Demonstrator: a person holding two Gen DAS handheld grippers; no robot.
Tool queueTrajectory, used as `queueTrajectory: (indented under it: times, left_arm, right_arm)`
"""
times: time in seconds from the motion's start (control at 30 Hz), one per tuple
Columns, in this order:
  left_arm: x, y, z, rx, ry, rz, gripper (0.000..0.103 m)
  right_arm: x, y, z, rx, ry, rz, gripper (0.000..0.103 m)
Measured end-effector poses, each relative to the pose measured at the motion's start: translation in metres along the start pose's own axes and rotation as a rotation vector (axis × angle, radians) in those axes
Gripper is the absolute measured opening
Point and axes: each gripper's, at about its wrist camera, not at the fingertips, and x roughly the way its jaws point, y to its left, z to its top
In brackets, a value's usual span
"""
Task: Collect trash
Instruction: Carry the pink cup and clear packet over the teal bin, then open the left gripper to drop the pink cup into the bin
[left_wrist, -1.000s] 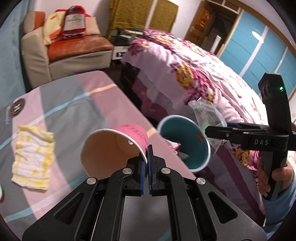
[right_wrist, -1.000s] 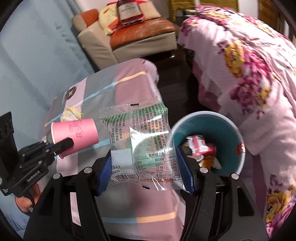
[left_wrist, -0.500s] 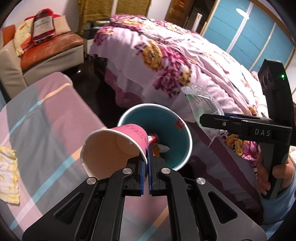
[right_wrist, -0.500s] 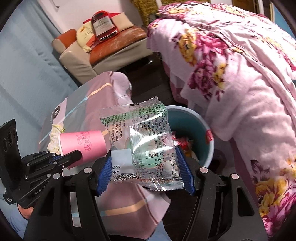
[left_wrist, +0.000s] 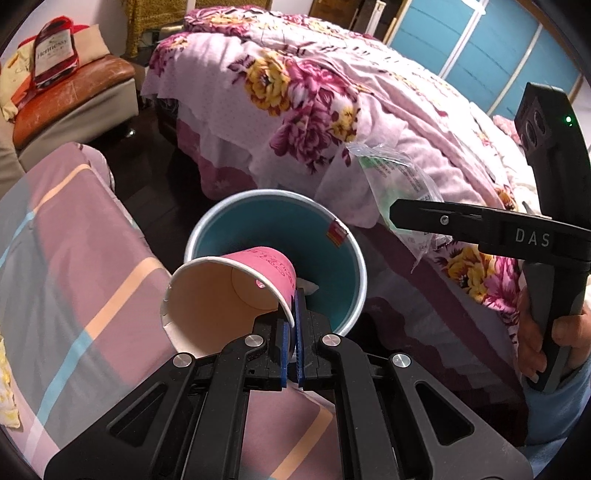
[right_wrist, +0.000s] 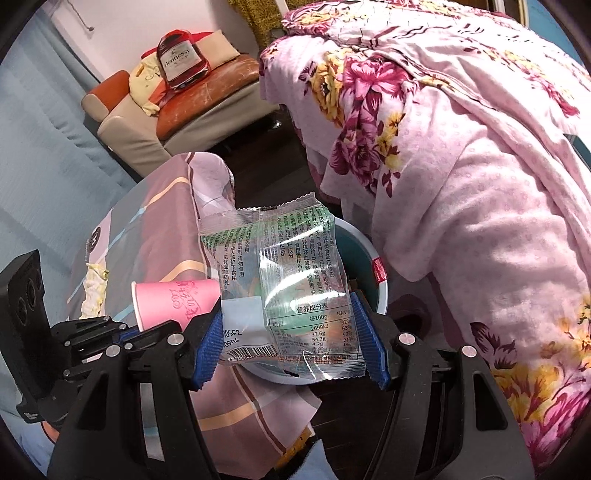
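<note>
My left gripper (left_wrist: 291, 325) is shut on the rim of a pink paper cup (left_wrist: 236, 291), which lies tilted with its mouth toward the camera, over the near edge of a teal trash bin (left_wrist: 325, 236). My right gripper (right_wrist: 291, 339) is shut on a clear snack wrapper (right_wrist: 288, 280) with green print, its blue pads (right_wrist: 364, 343) pressing both side edges. The wrapper hangs above the bin (right_wrist: 380, 291) and hides most of it. In the right wrist view the cup (right_wrist: 173, 301) shows left of the wrapper. In the left wrist view the wrapper (left_wrist: 402, 192) hangs right of the bin.
A bed with a pink floral cover (left_wrist: 332, 96) stands right of the bin. A table under a striped pink and grey cloth (left_wrist: 66, 266) lies left, with a yellow-white rag (right_wrist: 92, 291) on it. A sofa (right_wrist: 207, 99) with a red bottle-shaped bag stands behind.
Both grippers have carried the cup and the wrapper from over the table toward the bin, which now sits directly under them. Neither grip has altered.
</note>
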Motion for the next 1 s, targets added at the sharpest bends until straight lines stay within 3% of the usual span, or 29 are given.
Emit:
queueTrajectory:
  times: [0.47,0.53,0.6,0.67,0.93,1.0]
  left_arm:
    - [0.031,0.002,0.008,-0.018,0.046,-0.022,0.008]
    - [0.034,0.005,0.008,-0.031,0.059,-0.025,0.025]
    - [0.033,0.01,0.007,-0.043,0.045,-0.014,0.073]
    - [0.028,0.014,0.005,-0.047,0.008,0.008,0.079]
    - [0.022,0.031,0.0,-0.093,0.003,0.007,0.08]
    - [0.02,0.036,-0.003,-0.104,0.002,0.014,0.087]
  right_arm:
    - [0.013,-0.004,0.006,0.024,0.021,-0.028,0.061]
    - [0.014,-0.004,0.006,0.025,0.024,-0.035,0.061]
    - [0.015,-0.004,0.007,0.025,0.027,-0.041,0.061]
    - [0.017,-0.003,0.008,0.024,0.031,-0.045,0.061]
    - [0.023,0.008,0.011,0.007,0.045,-0.06,0.061]
    - [0.024,0.011,0.012,0.001,0.048,-0.064,0.061]
